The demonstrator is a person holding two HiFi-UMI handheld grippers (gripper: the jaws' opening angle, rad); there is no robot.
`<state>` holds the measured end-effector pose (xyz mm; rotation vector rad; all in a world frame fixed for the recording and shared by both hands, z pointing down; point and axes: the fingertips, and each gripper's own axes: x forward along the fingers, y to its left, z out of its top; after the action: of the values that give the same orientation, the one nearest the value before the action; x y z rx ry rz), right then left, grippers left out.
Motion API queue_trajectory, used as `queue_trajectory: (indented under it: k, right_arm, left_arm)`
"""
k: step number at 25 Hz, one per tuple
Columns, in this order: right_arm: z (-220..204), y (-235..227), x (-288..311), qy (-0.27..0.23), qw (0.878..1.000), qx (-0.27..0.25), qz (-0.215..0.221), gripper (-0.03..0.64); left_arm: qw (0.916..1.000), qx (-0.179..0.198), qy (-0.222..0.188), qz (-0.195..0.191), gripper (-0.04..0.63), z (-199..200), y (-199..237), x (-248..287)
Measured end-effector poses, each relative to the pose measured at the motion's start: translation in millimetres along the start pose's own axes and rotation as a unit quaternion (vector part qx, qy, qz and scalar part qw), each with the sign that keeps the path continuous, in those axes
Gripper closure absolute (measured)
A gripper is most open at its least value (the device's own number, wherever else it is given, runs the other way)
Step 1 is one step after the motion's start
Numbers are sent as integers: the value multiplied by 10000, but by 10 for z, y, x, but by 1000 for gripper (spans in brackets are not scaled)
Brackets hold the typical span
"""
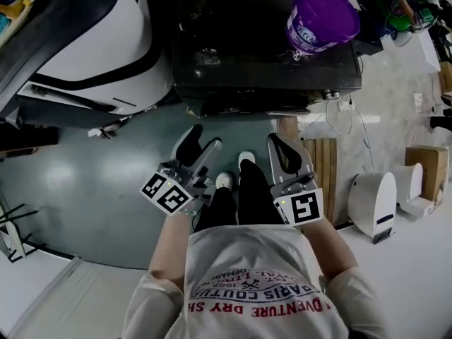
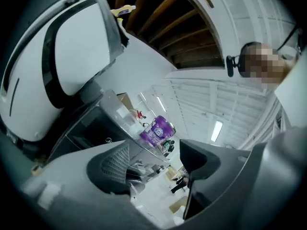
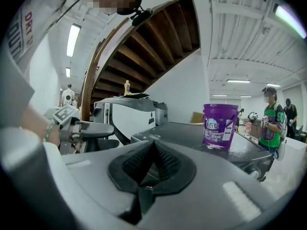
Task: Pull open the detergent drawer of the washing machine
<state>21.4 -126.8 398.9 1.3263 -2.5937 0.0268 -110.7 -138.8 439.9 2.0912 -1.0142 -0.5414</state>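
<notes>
Both claws hang just short of the washing machine (image 1: 247, 62), touching nothing. The left gripper (image 1: 200, 144) is spread wide and empty, the right gripper (image 1: 284, 147) pinched together. I can't make out the detergent drawer from here. A purple bucket (image 1: 321, 16) stands on top.

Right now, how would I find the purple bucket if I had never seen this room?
Look for the big dark washing machine just ahead of the person's white shoes. On its flat top, near the far right corner, sits the purple bucket. It is the only bright purple thing there, with a pale label on its side.
</notes>
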Motion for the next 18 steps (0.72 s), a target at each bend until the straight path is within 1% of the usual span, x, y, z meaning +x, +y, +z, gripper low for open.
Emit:
queue_trajectory:
  k: [2,4,8,10,14,16,18]
  right_arm:
    - [-108,-56,180,7,10000,43,57,615]
    - [-190,-101,353,1,9998,176,111,616]
    - [-395,-178,583,5,9994,203,295,616]
    - [-492,-210,666,57,9990,266,345,615]
    - [-664,-268,822,139,9985,358,394,616]
    - [-747,-289,870,203,9981,386,432,615]
    - [-810,-303,906,262,9977,406,472,615]
  left_arm:
    - [9985,-522,-168,2,276,-74,244,129]
    - [9951,-934,-318,4,276,-147,470,259]
    - [9874,-1508,-480,-76,276,-332,795,521]
    - [9845,-1688,-472,-105,276,-427,926,647]
    - [9817,-1849,-463,-31,276,-543,1177,868]
    - [9780,-2002,-588,-21,276,-563,1258,934]
    - [9733,-2139,-825,-112,276,-523,1297,977]
